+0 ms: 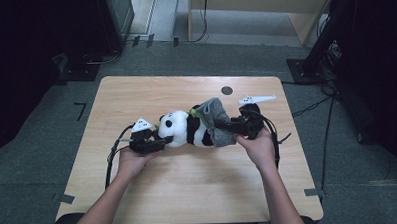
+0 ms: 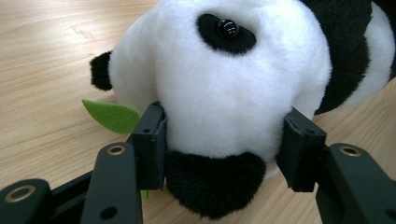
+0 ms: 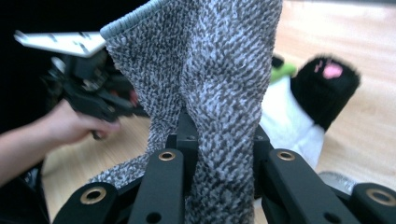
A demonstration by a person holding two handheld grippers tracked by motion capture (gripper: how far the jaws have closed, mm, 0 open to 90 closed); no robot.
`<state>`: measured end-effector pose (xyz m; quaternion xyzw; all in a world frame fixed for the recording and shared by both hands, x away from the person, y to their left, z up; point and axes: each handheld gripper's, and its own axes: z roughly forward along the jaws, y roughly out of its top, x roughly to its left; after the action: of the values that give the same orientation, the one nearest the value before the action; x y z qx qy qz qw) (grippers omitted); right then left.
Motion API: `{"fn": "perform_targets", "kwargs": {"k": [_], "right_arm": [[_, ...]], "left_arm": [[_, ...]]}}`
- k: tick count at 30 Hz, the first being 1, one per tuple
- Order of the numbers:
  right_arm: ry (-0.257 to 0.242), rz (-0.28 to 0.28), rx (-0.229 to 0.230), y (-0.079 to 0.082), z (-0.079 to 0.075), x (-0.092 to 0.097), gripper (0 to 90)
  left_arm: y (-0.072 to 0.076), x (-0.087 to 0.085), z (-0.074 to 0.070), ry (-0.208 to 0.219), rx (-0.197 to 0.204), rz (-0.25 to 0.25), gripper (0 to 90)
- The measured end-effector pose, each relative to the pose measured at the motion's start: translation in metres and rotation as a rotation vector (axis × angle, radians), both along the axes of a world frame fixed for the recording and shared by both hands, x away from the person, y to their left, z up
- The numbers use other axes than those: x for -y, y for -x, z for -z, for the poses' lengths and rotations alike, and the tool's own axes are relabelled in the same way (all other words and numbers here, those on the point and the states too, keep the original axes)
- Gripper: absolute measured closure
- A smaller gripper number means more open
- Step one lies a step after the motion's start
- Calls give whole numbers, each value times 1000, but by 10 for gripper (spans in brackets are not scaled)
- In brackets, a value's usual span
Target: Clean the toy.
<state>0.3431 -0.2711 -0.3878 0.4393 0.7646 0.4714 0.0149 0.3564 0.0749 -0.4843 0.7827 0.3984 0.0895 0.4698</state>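
A black-and-white panda plush [image 1: 184, 128] lies on its side in the middle of the wooden table [image 1: 189, 187], head to the left. My left gripper [image 1: 155, 142] is shut on the panda's head [image 2: 219, 84], one pad pressing into the fur on each side, with a black ear low between the jaws. A green felt leaf [image 2: 112, 115] sticks out beside the head. A grey knitted sock [image 1: 217, 122] covers the panda's lower end. My right gripper [image 3: 219, 140] is shut on a fold of the sock [image 3: 210, 60], lifting it. A black paw [image 3: 327, 86] with a pink pad shows behind the sock.
A round hole [image 1: 227, 90] sits near the table's far edge. Dark stands and cables [image 1: 316, 105] surround the table on the floor. In the right gripper view, the other hand with its gripper [image 3: 88, 98] shows at the left.
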Motion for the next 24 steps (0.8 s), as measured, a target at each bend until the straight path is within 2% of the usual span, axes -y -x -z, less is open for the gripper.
{"fn": "perform_targets", "kwargs": {"k": [3,4,12,15,24], "right_arm": [[-26,4,-24,-4,12,2,752],[-12,11,-18,-4,13,3,751],[-31,48,-31,-7,19,19,755],[-8,64,-23,-6,21,22,756],[-13,85,-29,-7,24,29,758]], "left_arm": [[1,1,0,-11,5,8,437],[1,1,0,-12,7,7,437],[1,1,0,-13,6,9,438],[1,1,0,-13,6,9,438],[1,1,0,-13,6,12,437]]}}
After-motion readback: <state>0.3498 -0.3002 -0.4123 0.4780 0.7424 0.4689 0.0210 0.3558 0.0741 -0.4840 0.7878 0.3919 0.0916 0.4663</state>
